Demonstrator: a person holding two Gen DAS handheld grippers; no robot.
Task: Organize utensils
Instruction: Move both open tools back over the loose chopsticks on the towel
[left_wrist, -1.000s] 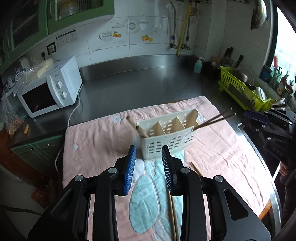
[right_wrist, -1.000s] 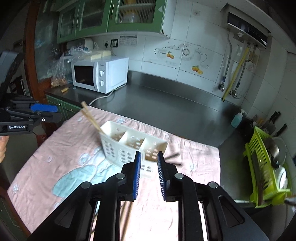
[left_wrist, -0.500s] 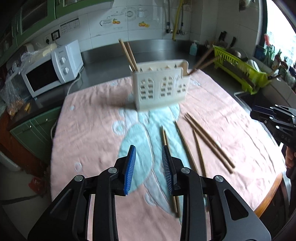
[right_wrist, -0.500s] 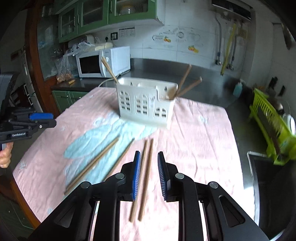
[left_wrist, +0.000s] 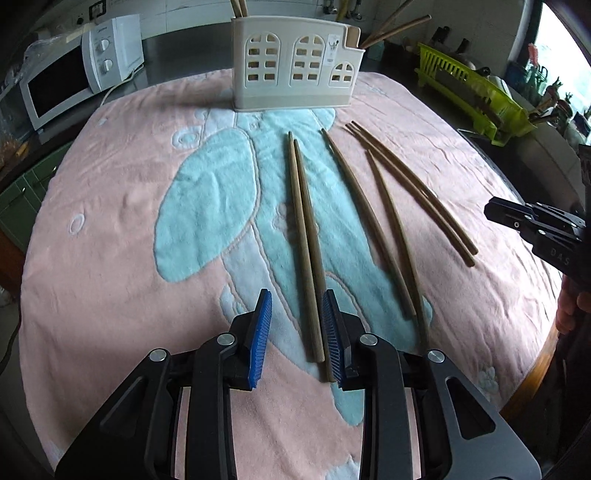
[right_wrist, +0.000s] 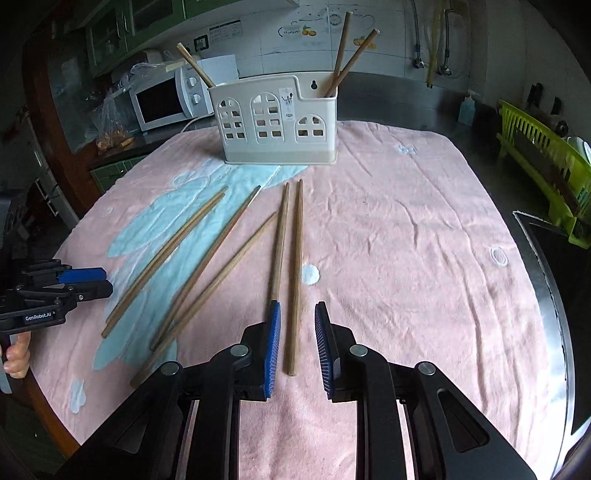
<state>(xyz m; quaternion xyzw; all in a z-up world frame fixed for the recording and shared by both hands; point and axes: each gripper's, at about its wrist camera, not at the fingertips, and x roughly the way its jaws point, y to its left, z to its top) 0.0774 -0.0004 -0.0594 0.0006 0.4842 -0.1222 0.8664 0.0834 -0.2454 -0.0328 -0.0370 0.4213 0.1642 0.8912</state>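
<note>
Several loose wooden chopsticks (left_wrist: 391, 229) lie on the pink towel (left_wrist: 110, 184) in front of the cream utensil holder (left_wrist: 295, 62) (right_wrist: 277, 122), which holds a few upright chopsticks (right_wrist: 343, 55). My left gripper (left_wrist: 297, 332) hangs low over the leftmost pair of chopsticks (left_wrist: 304, 240). Its jaws are closing, with both thick ends between them and no pad pressing. My right gripper (right_wrist: 297, 347) is open low over the rightmost pair: one chopstick (right_wrist: 295, 295) lies between its jaws, the other (right_wrist: 279, 251) runs under the left pad. Each gripper also shows in the other's view: right gripper (left_wrist: 495, 210), left gripper (right_wrist: 99, 280).
A white microwave (left_wrist: 74, 66) (right_wrist: 162, 99) stands at the back left on the steel counter. A green dish rack (left_wrist: 472, 88) (right_wrist: 543, 158) sits to the right, beside a sink edge (right_wrist: 546, 258). The towel (right_wrist: 406, 240) ends at the wooden table rim near me.
Both grippers have come down and back from above the holder to just over the chopsticks on the towel. The left jaws have narrowed a little.
</note>
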